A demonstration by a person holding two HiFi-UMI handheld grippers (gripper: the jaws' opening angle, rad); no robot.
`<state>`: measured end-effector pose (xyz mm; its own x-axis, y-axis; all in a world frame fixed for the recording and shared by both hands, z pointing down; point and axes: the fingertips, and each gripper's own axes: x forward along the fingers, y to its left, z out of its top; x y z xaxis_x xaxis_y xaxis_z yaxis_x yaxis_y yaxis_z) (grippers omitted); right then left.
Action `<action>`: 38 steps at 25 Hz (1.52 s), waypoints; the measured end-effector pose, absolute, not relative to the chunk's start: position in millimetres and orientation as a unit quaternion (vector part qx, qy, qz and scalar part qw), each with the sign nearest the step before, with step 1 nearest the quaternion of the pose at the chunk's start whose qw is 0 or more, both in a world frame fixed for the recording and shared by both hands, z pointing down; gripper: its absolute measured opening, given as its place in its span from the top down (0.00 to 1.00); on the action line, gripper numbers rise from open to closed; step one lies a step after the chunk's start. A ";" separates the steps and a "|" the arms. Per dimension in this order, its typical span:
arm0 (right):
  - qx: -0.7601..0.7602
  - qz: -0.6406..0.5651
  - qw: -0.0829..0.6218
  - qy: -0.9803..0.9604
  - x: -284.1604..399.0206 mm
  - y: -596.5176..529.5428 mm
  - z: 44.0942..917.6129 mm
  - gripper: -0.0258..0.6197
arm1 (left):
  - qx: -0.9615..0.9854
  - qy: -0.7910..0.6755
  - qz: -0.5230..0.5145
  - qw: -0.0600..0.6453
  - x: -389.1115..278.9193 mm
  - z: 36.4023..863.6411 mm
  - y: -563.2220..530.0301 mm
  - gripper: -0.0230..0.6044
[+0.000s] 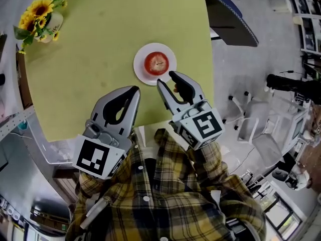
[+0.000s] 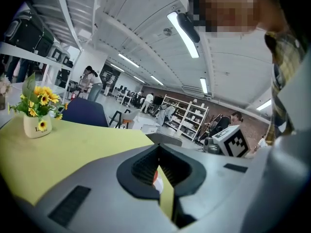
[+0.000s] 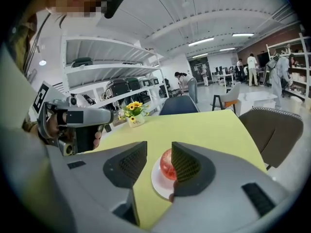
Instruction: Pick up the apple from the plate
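Note:
A red apple [image 1: 156,63] lies on a small white plate [image 1: 141,70] near the right edge of the yellow-green table [image 1: 90,59]. My right gripper [image 1: 167,79] is open, its tips just short of the plate's near rim and apart from the apple. In the right gripper view the apple [image 3: 166,171] and plate [image 3: 158,183] show beyond the gap between the jaws of my right gripper [image 3: 159,146], with nothing between them. My left gripper [image 1: 134,90] is shut and empty, above the table to the left of the plate. In the left gripper view my left gripper [image 2: 157,148] has its tips together.
A white vase of sunflowers [image 1: 43,15] stands at the table's far left corner. A dark blue chair [image 1: 229,10] sits past the far right corner, and a grey chair [image 3: 275,129] is at the right side. White stool legs [image 1: 245,115] stand on the floor to the right.

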<state>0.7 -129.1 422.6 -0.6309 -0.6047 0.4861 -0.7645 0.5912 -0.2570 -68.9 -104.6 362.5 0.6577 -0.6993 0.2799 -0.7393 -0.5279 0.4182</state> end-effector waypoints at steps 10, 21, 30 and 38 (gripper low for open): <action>0.372 0.210 0.206 -0.881 -6.6 -138.2 455.8 0.54 | 0.867 -0.409 0.047 0.280 -69.0 386.6 -103.6 0.95; 0.378 0.206 0.219 -0.876 -6.4 -153.4 482.5 0.38 | 0.860 -0.409 0.048 0.300 -64.1 405.3 -107.3 0.95; 0.377 0.214 0.248 -0.867 -5.8 -155.5 508.8 0.36 | 0.854 -0.417 0.053 0.309 -66.9 418.7 -112.4 0.95; 0.368 0.213 0.261 -0.867 -12.1 -159.8 523.9 0.36 | 0.847 -0.421 0.049 0.320 -69.5 428.7 -114.9 0.95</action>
